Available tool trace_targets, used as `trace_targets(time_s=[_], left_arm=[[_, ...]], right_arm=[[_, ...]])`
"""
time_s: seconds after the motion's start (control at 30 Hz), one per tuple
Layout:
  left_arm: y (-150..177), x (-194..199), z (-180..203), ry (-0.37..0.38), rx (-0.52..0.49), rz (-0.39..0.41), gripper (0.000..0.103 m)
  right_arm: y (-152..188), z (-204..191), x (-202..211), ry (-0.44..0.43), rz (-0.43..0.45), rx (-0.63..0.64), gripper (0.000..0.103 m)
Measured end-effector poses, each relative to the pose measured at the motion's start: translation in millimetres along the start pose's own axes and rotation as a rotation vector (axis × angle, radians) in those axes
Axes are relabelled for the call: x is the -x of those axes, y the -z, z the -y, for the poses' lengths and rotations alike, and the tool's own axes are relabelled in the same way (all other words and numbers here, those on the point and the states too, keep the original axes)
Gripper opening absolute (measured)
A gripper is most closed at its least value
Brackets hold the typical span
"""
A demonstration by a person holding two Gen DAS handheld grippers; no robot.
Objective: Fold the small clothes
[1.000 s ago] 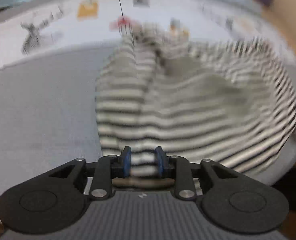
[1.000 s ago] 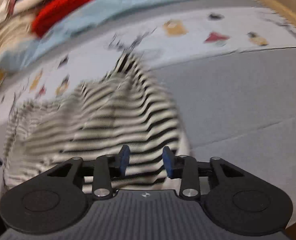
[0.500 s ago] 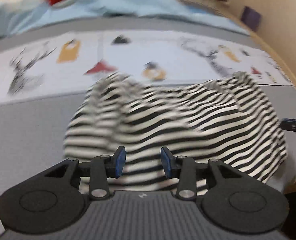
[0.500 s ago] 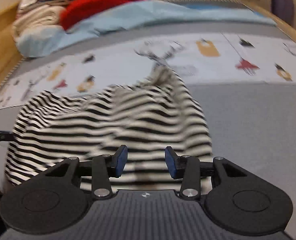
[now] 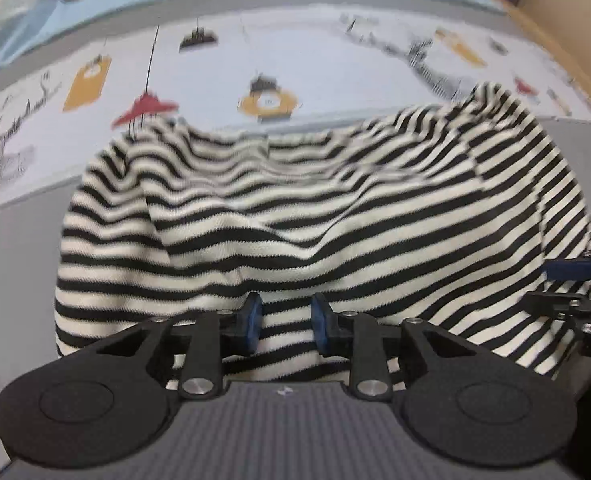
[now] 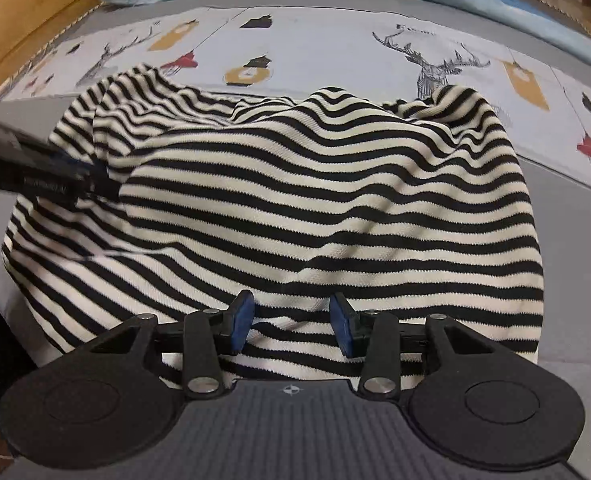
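The black-and-white striped knit garment (image 5: 315, 216) lies spread but rumpled on the grey mattress surface (image 5: 15, 264), its far edge reaching the pale printed sheet with deer and lantern motifs (image 5: 279, 68). At its left side a fold of cloth, probably a sleeve, is doubled over the body; the middle carries soft ridges; the right side slopes down toward the near edge of the bed.

The left gripper (image 5: 283, 322) sits over the near hem with striped cloth between its blue pads (image 5: 251, 320). The jaws are closing, roughly a third apart; whether the pads already pinch the cloth cannot be told from the pictures.

The right gripper (image 6: 291, 322) stands over the hem further right, jaws about half open. Cloth lies beneath and between the fingers, but a gap shows on both sides and nothing appears gripped.

Assessment: the garment looks light, limp and stretchy. It should drape, sag between two holds and drag rather than slide cleanly on the mattress fabric. It is not fragile. The hem corners and side seams are the soundest holds; a single-layer pinch mid-panel would merely tent the knit.
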State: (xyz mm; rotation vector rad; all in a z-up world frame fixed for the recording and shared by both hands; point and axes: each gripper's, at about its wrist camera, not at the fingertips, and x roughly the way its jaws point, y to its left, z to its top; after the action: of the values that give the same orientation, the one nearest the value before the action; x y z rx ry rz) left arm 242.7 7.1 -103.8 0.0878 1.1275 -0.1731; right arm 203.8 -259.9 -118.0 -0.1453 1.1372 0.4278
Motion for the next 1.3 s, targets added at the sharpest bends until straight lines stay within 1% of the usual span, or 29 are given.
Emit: trace_targets(time_s=[0.07,0.17,0.23,0.3,0.37,0.43,0.47,0.53,0.57,0.6,0.67,0.7,0.77,0.83,0.9,1.0,1.03,1.07,1.1,1.13,1.17,1.23,1.3], left_arm=[[4,18,-6,-0.009,-0.003,0.058,0.034],[9,47,-22,-0.011,0.013,0.129,0.042],[15,73,-40,-0.03,0.043,0.179,0.046],[22,100,-57,-0.055,0.078,0.223,0.047],[33,127,-71,-0.059,0.097,0.288,0.047],[46,145,-83,-0.065,0.126,0.344,0.051],[54,152,-90,-0.063,0.154,0.369,0.051],[64,160,-101,-0.04,0.201,0.38,0.052],[68,160,-104,-0.04,0.205,0.377,0.052],[70,160,-107,-0.052,0.204,0.368,0.052],[72,159,-115,-0.082,0.209,0.357,0.052],[73,159,-120,-0.086,0.221,0.355,0.052],[75,159,-129,-0.082,0.25,0.351,0.052],[77,159,-138,-0.079,0.276,0.349,0.052],[79,157,-145,-0.085,0.294,0.335,0.052],[80,154,-151,-0.089,0.29,0.321,0.052],[80,154,-151,-0.093,0.285,0.319,0.052],[80,153,-152,-0.094,0.282,0.317,0.052],[80,153,-153,-0.095,0.282,0.316,0.052],[80,152,-153,-0.096,0.283,0.314,0.052],[81,152,-155,-0.099,0.285,0.312,0.052],[81,151,-159,-0.102,0.294,0.308,0.052],[82,149,-164,-0.102,0.307,0.3,0.052]], right_arm=[[-2,3,6,0.002,0.015,-0.015,0.044],[-1,1,19,0.026,0.07,-0.007,0.044],[0,-1,32,0.046,0.114,-0.009,0.044],[1,-6,45,0.06,0.168,-0.024,0.044],[2,-17,57,0.055,0.216,-0.03,0.044],[3,-41,66,0.036,0.261,-0.005,0.044],[3,-51,69,0.028,0.274,0.013,0.044],[6,-82,70,0.004,0.296,0.064,0.043],[7,-98,69,-0.012,0.303,0.088,0.043],[8,-111,68,-0.029,0.306,0.101,0.04],[10,-140,62,-0.081,0.308,0.128,0.012],[11,-155,57,-0.108,0.303,0.146,0.01],[11,-181,48,-0.134,0.302,0.185,0.01],[12,-207,36,-0.171,0.29,0.248,0.01],[15,-231,24,-0.19,0.28,0.326,0.01],[21,-263,8,-0.218,0.264,0.433,0.012],[22,-272,3,-0.229,0.259,0.463,0.015],[24,-279,-1,-0.232,0.254,0.484,0.024],[24,-285,-7,-0.231,0.246,0.507,0.029],[25,-291,-13,-0.221,0.235,0.525,0.04],[26,-294,-19,-0.209,0.226,0.537,0.045],[27,-301,-34,-0.184,0.186,0.57,0.046],[29,-305,-48,-0.138,0.149,0.603,0.047]])
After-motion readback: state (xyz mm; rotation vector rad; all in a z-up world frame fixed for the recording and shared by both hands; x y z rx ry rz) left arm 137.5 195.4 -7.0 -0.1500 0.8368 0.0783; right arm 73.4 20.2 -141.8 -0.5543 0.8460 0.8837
